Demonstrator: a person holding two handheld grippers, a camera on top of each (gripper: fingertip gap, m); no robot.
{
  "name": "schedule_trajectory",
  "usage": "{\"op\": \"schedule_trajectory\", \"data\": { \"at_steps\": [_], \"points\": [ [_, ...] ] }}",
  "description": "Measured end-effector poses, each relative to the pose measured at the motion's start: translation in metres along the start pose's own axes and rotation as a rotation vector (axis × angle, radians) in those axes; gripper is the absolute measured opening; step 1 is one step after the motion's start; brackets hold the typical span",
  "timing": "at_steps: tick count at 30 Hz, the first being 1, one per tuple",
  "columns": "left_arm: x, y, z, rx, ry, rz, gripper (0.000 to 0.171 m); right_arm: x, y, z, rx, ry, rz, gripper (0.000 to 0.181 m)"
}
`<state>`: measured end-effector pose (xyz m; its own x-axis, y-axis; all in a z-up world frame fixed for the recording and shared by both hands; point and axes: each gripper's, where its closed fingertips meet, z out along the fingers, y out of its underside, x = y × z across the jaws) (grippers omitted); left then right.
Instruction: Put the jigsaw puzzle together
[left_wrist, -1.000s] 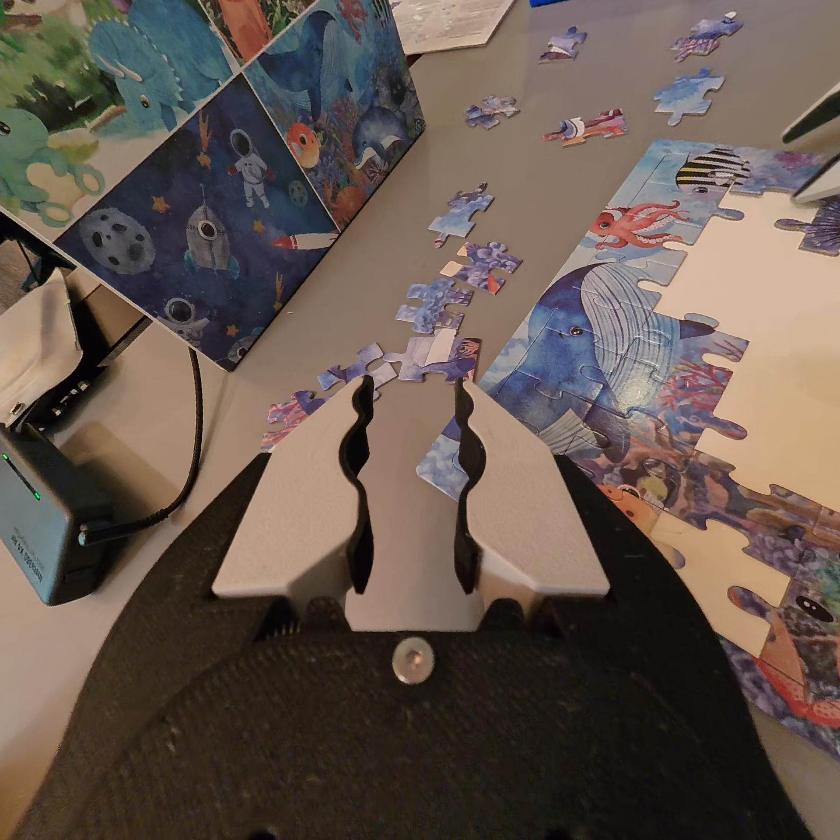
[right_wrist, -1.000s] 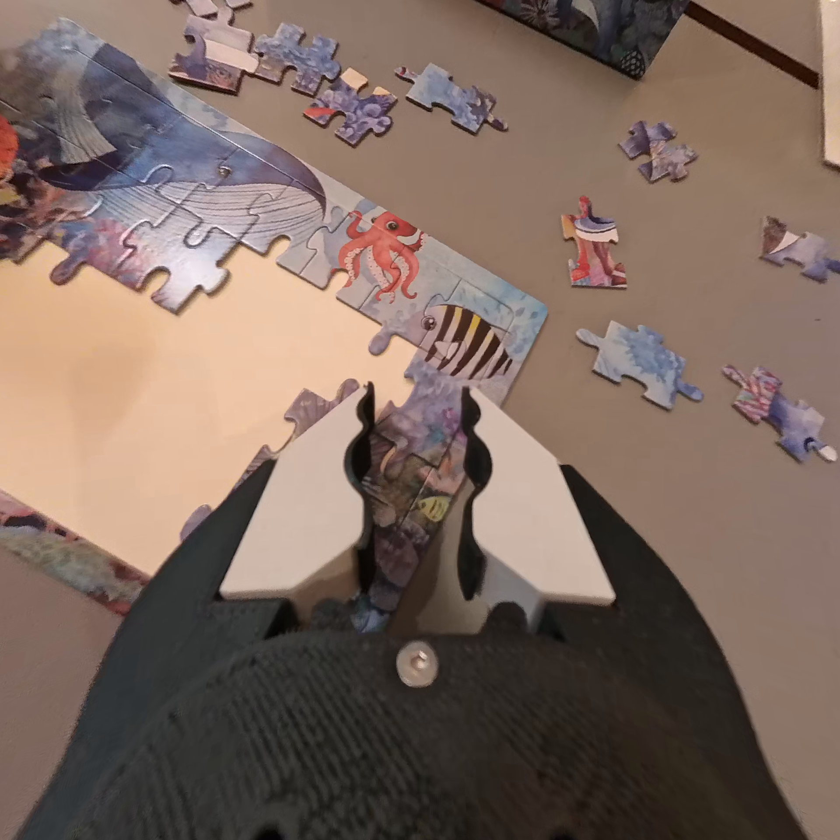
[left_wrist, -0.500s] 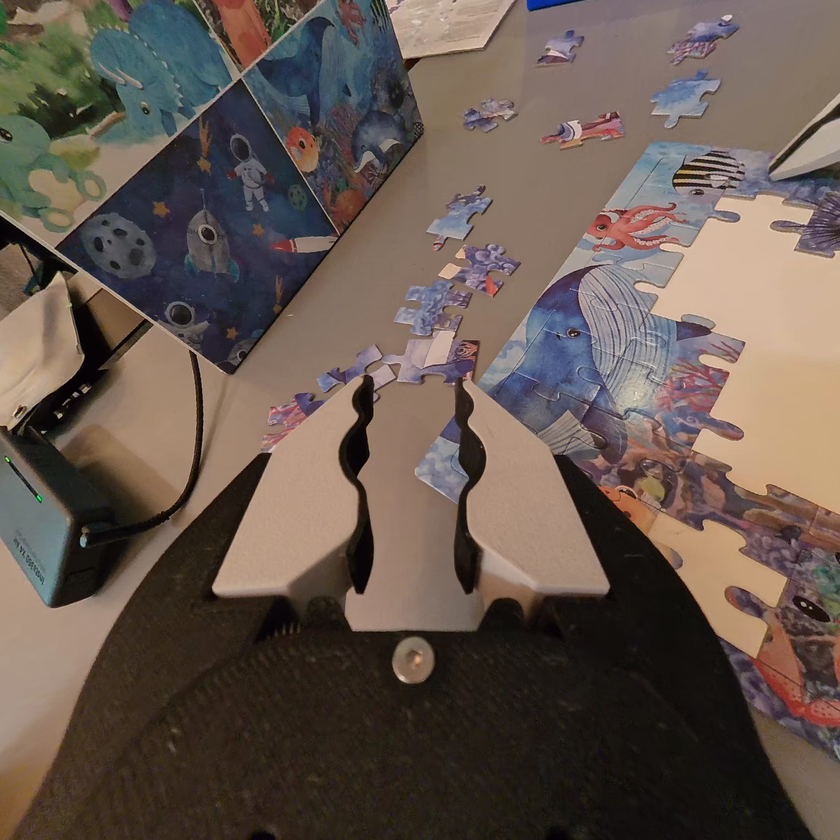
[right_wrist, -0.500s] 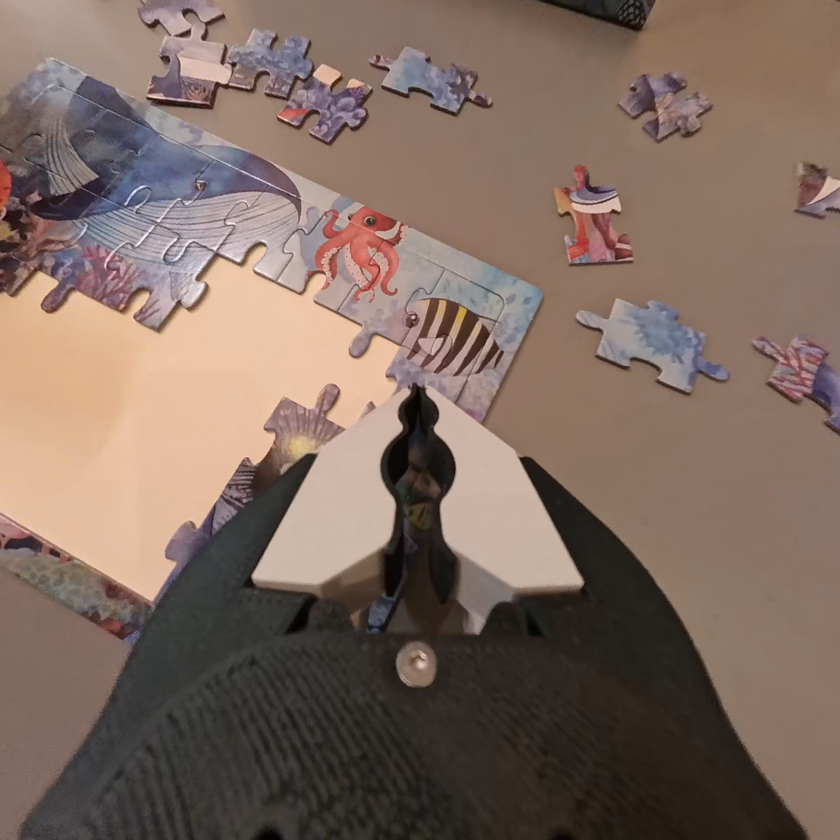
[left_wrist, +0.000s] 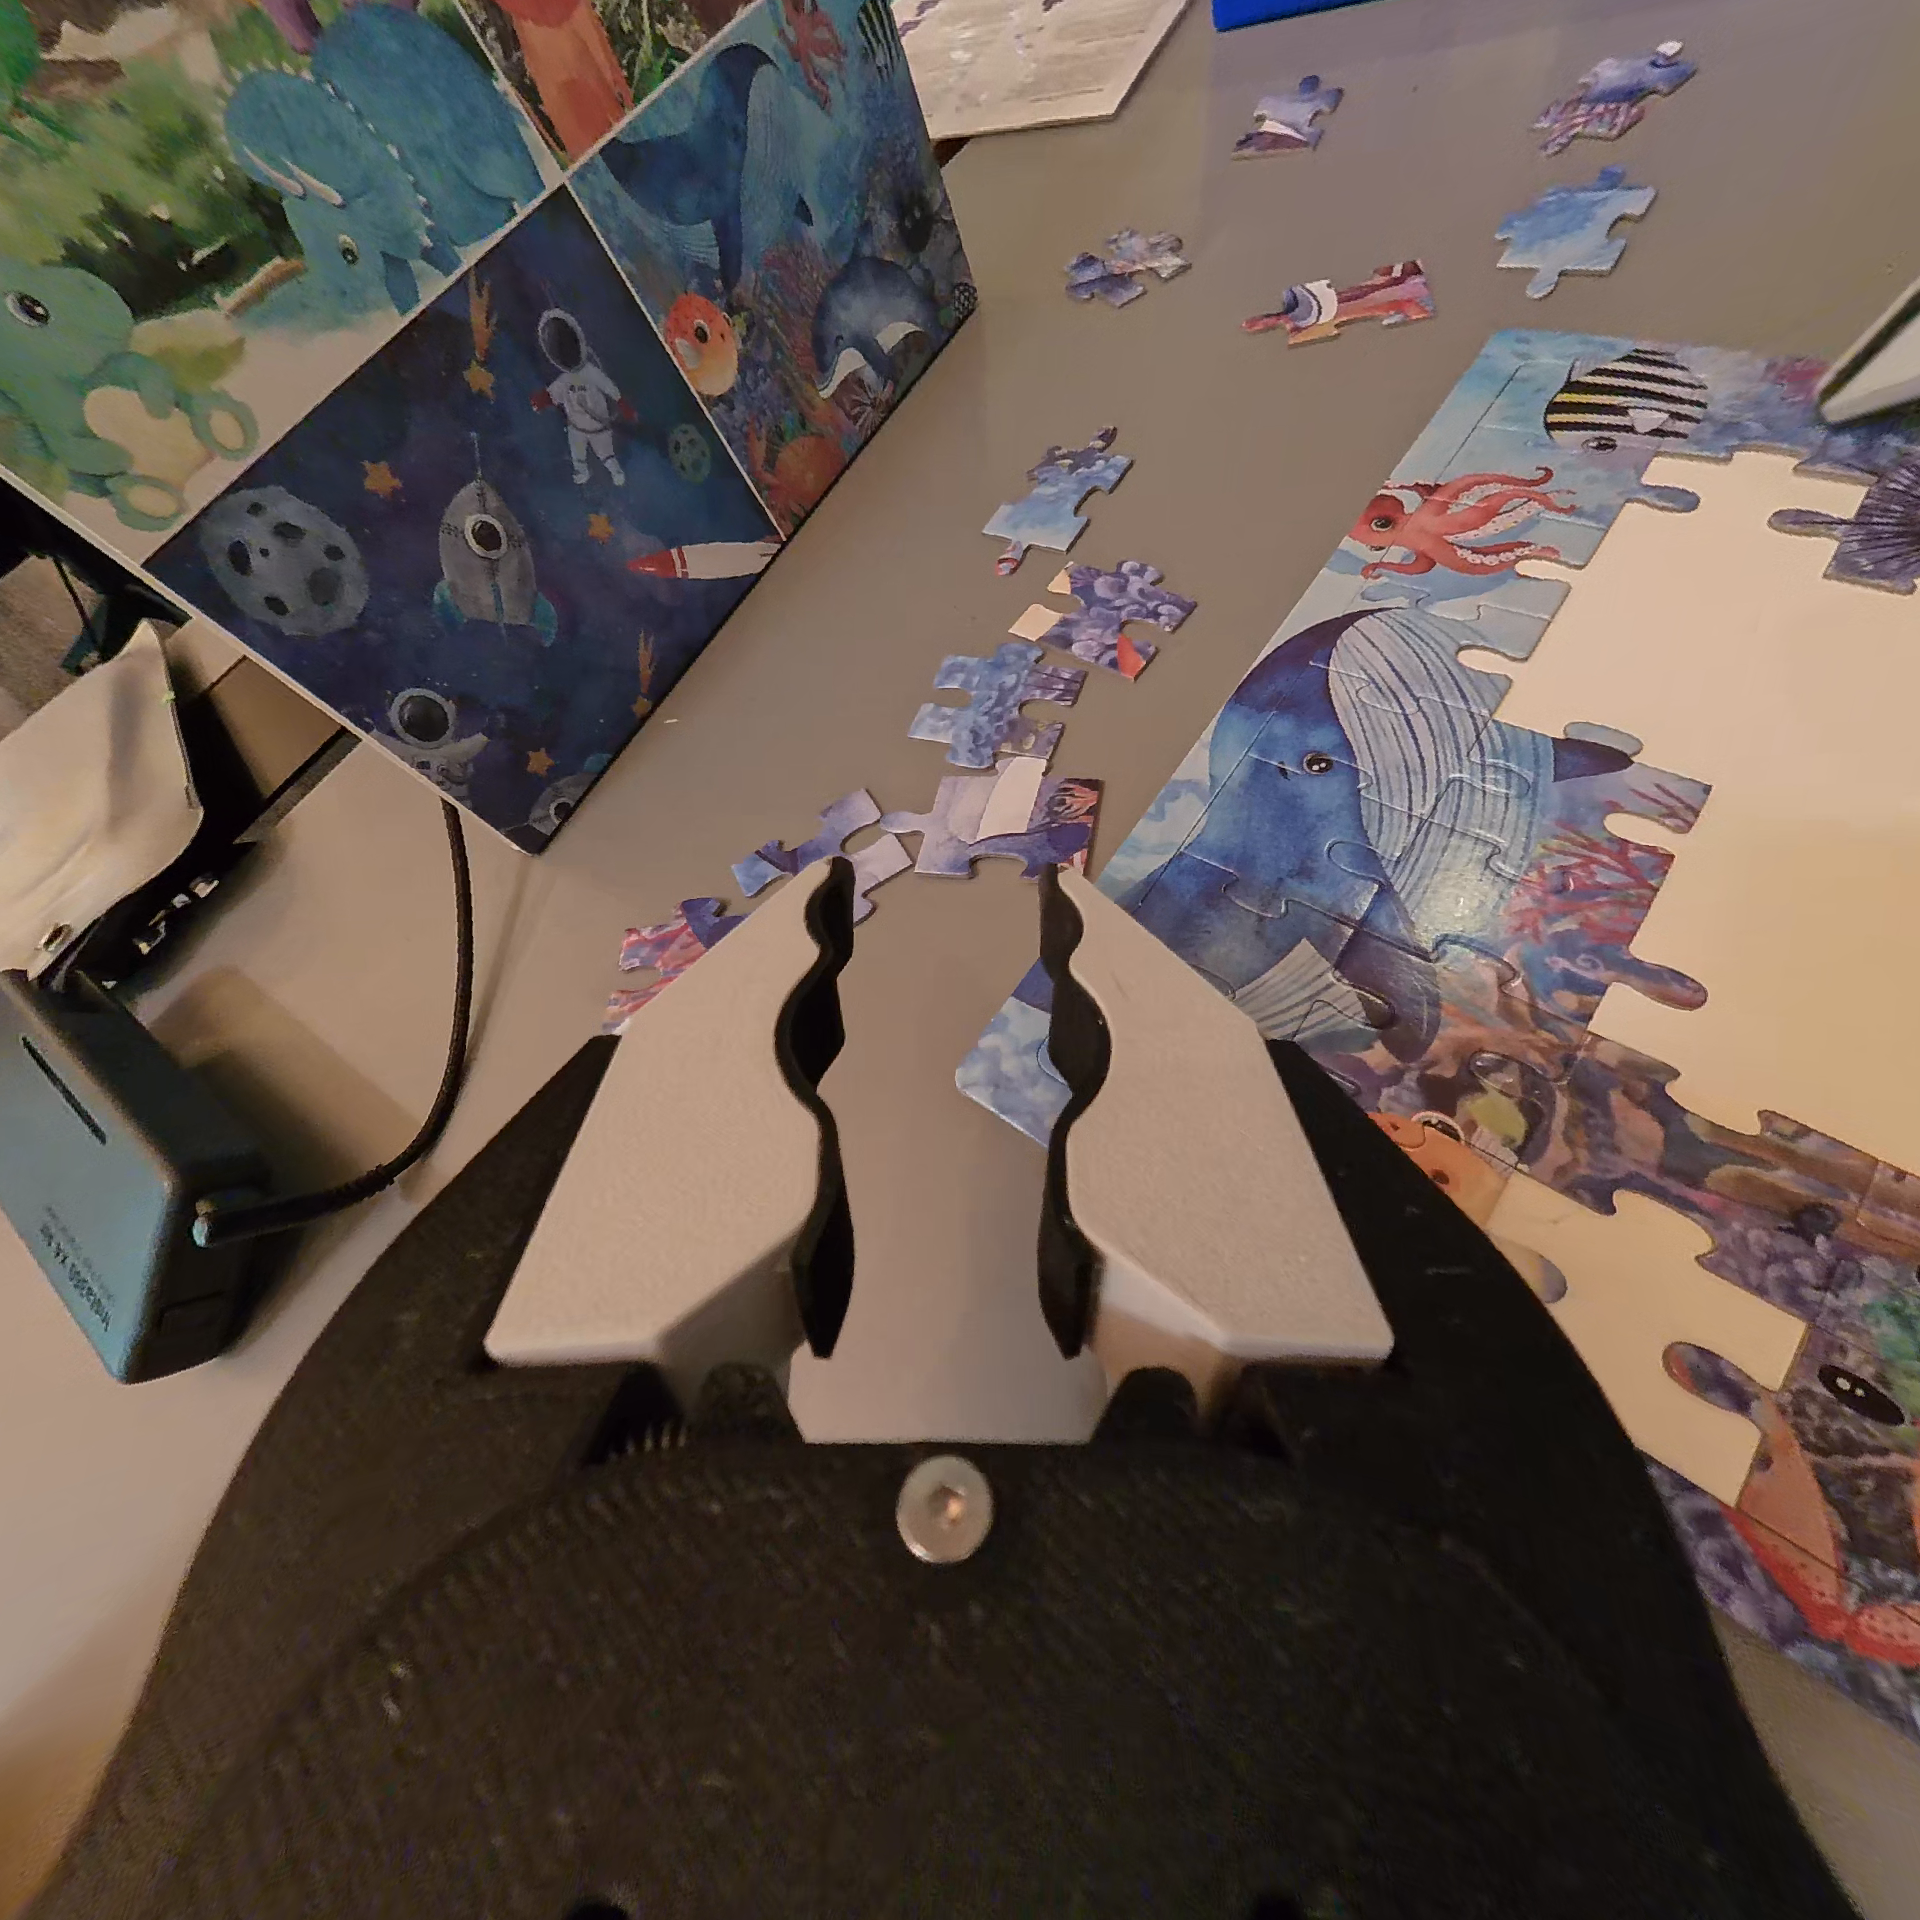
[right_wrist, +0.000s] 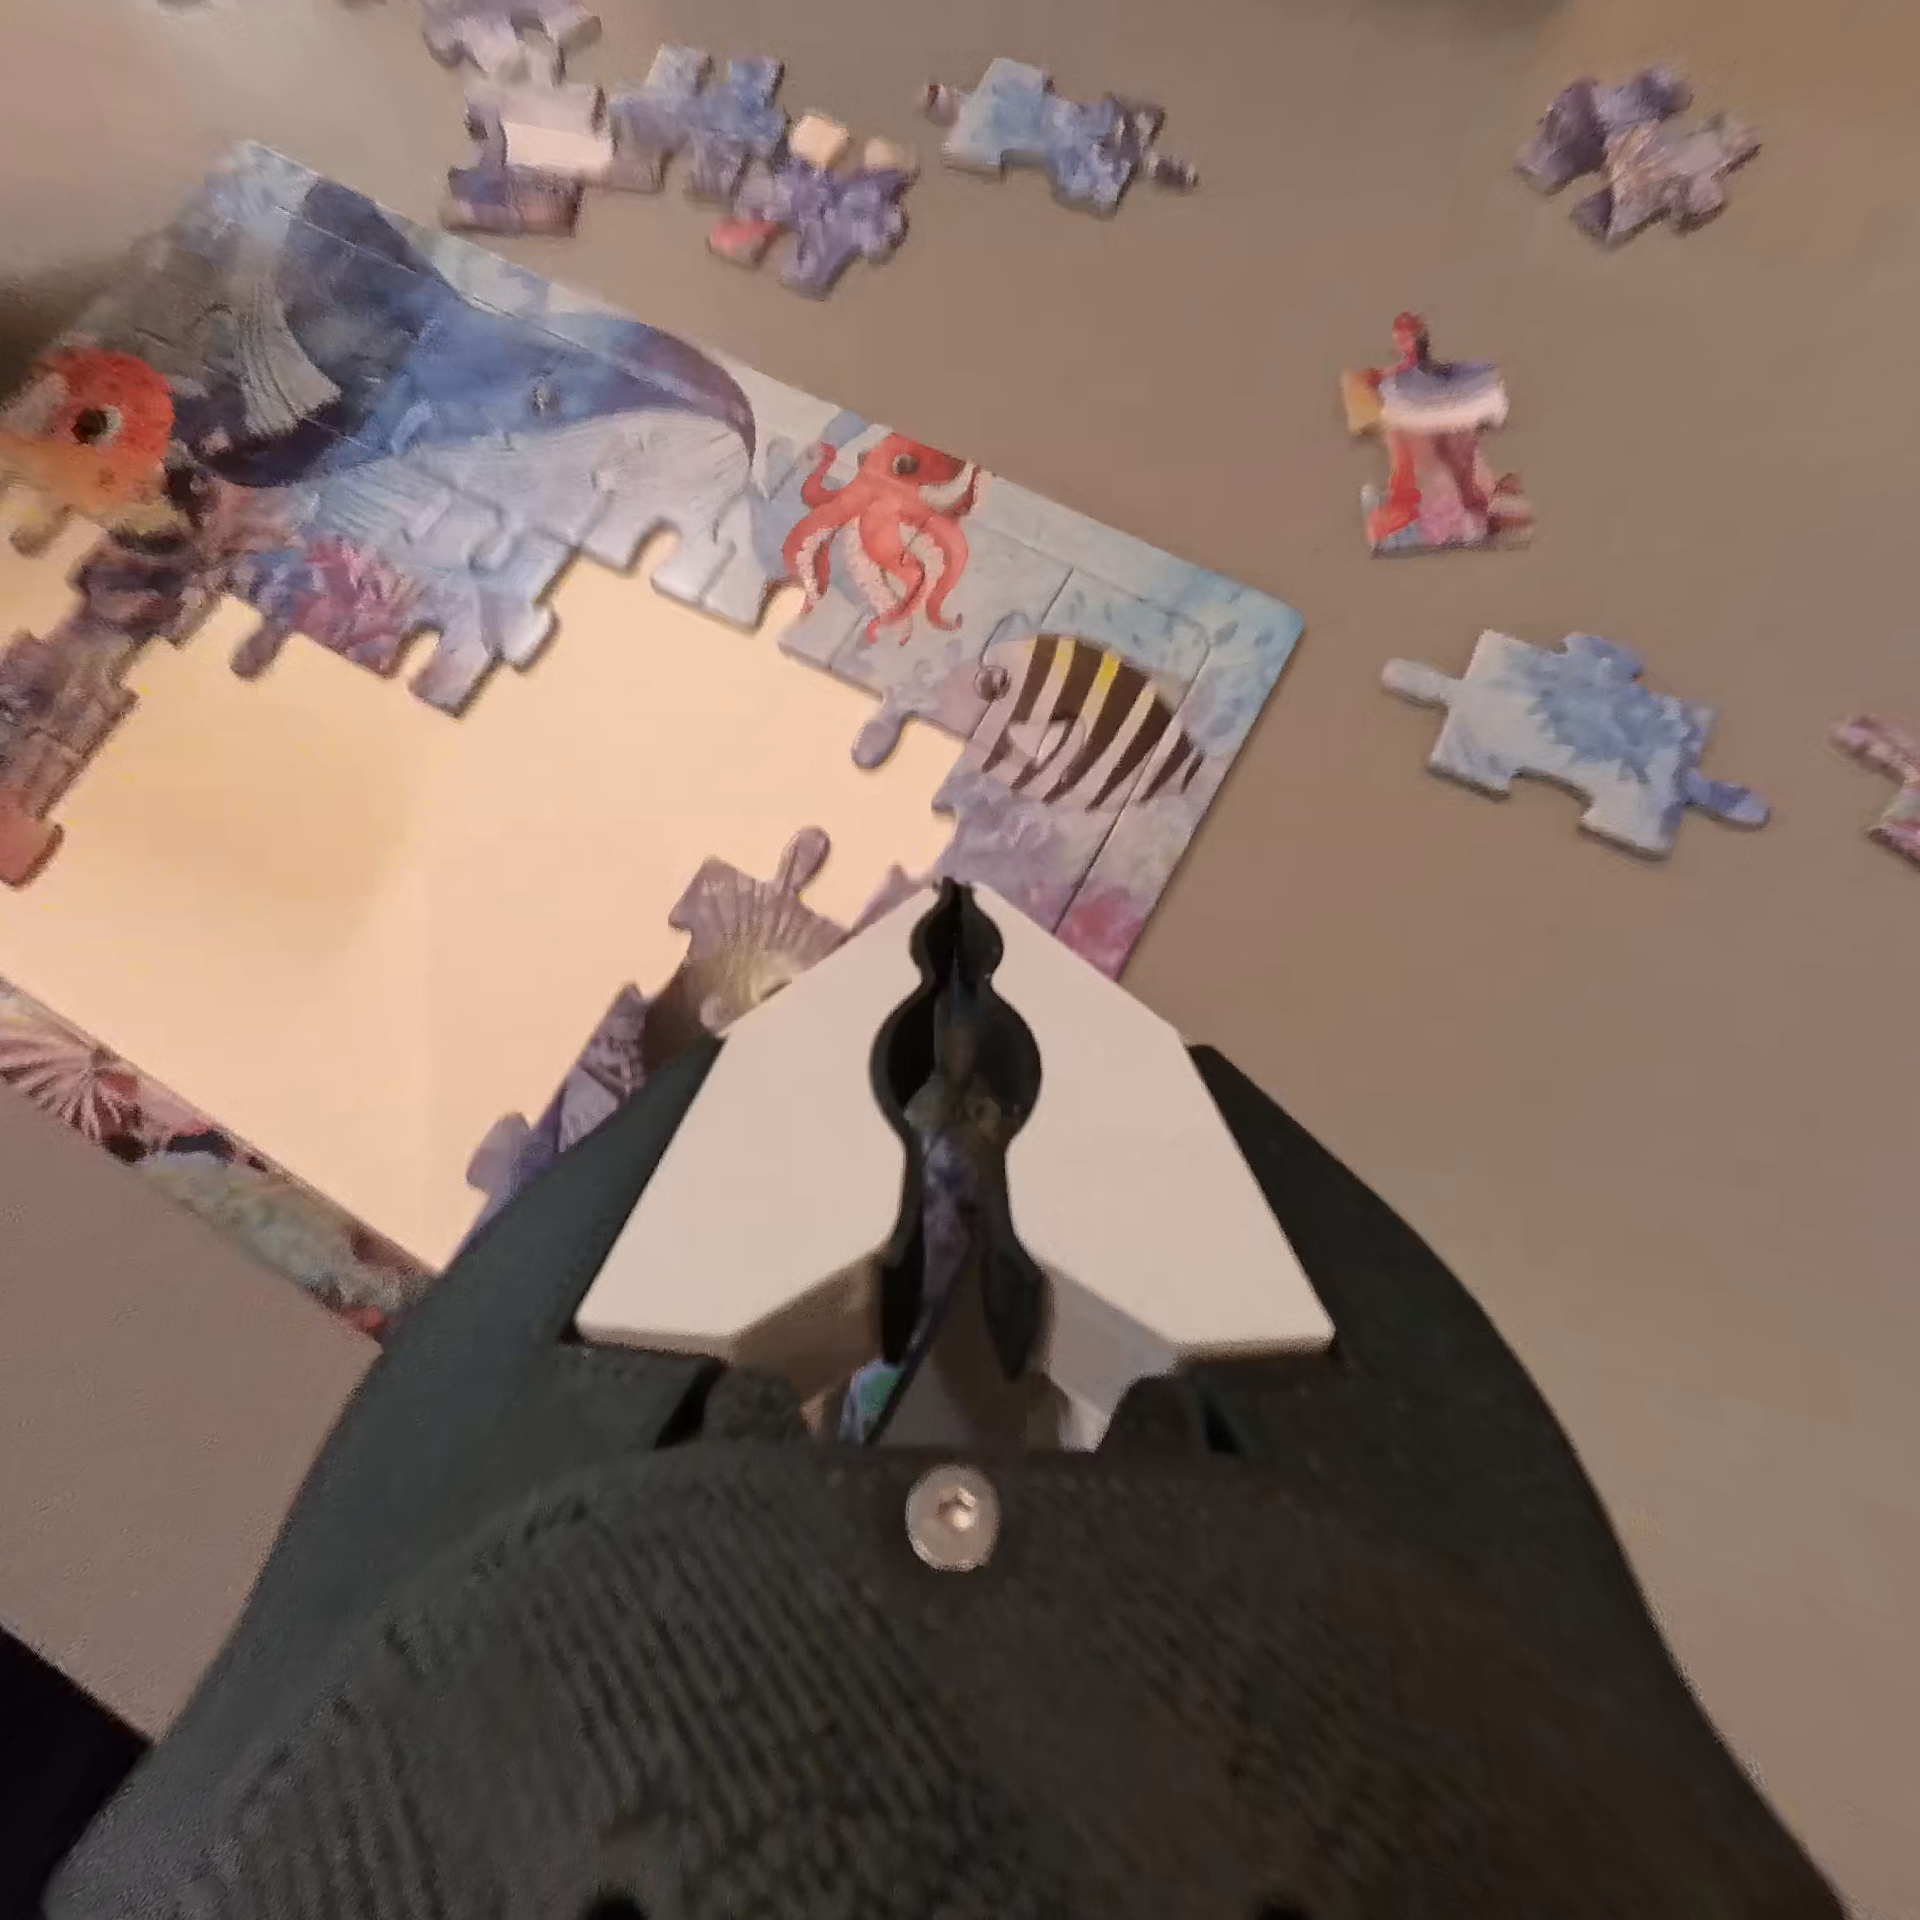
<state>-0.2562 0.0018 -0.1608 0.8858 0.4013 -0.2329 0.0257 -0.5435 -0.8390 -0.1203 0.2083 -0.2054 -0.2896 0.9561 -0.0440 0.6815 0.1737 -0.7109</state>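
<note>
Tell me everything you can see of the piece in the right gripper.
Only slivers of the puzzle piece show, edge-on between the shut fingers of the right gripper: flat card printed in dark purple, blue and yellow. It is held over the partly built puzzle, near the corner with the striped fish. Its outline is hidden.

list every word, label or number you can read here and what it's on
Grey-blue device, left wrist view: one small line of print on its side, which I won't copy out.
Paper sheet behind the puzzle box: print too small and blurred to read.
Puzzle box, jigsaw puzzle, loose pieces: pictures only, no writing visible.
</note>
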Motion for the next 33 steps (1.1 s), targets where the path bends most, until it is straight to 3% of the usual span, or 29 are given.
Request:
{"op": "schedule_trajectory", "data": {
  "at_steps": [5, 14, 21, 28, 33],
  "points": [
    [0.001, 0.001, 0.001, -0.007, -0.002, 0.006, 0.034, -0.006, 0.015, -0.01, 0.057, 0.036, 0.088, 0.0],
    [0.005, -0.002, 0.001, 0.003, 0.004, 0.014, 0.034, -0.003, 0.017, -0.022, 0.029, 0.148, 0.03, 0.0],
    [0.007, -0.005, -0.001, 0.015, 0.009, 0.013, 0.034, -0.009, 0.022, -0.012, 0.015, 0.071, 0.076, 0.0],
    [0.01, -0.008, -0.001, 0.02, 0.01, 0.027, 0.034, -0.001, 0.015, -0.007, 0.026, 0.103, 0.054, 0.0],
    [0.011, -0.007, -0.001, 0.016, 0.014, 0.026, 0.034, 0.002, -0.001, -0.006, 0.113, 0.047, 0.072, 0.0]
  ]
}}
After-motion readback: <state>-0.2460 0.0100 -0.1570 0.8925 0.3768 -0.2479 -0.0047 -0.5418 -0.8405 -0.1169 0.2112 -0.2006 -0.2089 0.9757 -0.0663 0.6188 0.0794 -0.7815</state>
